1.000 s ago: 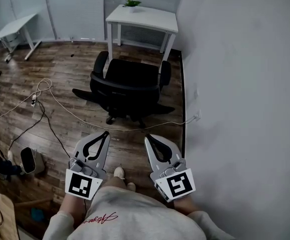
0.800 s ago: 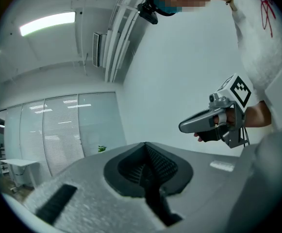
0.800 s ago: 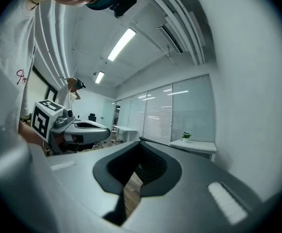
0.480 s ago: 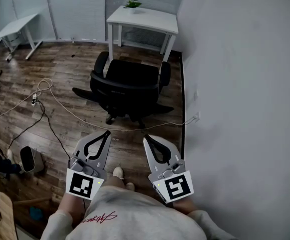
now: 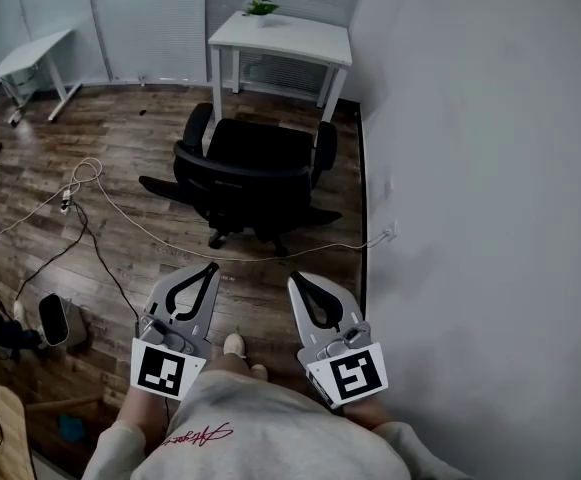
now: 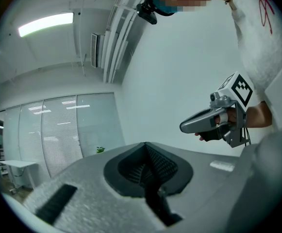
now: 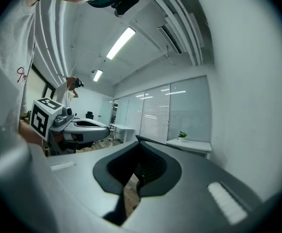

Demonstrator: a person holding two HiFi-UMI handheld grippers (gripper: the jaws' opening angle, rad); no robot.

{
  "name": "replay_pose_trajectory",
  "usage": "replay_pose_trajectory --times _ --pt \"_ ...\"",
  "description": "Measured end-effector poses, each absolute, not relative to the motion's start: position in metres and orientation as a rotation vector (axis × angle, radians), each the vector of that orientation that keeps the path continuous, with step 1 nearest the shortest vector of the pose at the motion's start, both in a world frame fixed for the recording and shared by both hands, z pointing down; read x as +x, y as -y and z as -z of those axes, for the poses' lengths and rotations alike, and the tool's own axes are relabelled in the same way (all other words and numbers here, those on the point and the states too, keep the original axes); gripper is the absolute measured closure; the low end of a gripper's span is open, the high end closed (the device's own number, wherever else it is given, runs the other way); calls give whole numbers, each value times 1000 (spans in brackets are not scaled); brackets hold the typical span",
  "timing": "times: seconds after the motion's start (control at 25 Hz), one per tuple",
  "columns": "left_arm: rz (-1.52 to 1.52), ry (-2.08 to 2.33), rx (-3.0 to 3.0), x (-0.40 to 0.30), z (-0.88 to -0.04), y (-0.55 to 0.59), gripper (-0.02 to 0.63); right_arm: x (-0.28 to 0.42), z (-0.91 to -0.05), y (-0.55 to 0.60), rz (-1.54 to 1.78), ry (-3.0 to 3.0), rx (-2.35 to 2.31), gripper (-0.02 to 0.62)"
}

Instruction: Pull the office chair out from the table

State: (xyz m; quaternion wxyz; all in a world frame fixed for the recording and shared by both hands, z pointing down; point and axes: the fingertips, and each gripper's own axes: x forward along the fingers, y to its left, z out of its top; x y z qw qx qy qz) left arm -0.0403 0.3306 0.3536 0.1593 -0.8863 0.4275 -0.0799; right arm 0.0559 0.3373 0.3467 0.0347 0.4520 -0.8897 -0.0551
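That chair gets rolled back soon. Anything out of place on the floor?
Yes: a loose white cable trails across the wooden floor on the near side of the black office chair, toward the right wall. Its castors could snag it.

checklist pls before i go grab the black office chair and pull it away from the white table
1. Left tongs open for a grasp: not ok, shut and empty.
2. Right tongs open: not ok, shut and empty.
3. Office chair within reach: not ok, it stands well ahead, apart from both tongs.
4. Backrest toward you: ok.
5. Path free: not ok, a white cable lies between you and the chair.
6. Wheels free to roll: cannot tell.
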Motion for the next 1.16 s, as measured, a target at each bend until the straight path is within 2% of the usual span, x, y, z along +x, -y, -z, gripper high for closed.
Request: replay_pose_trajectory --times 0.12,0.28,1.16 --pt "144 -1265 -2561 -39 -349 -331 609 62 -346 -337 201 2714 1394 594" --pt "250 -1205 -2533 -35 -355 -330 609 65 -345 -336 231 2708 1408 594" --pt "250 -1186 -2544 -29 -353 -329 609 67 -346 -331 206 2678 1427 594"
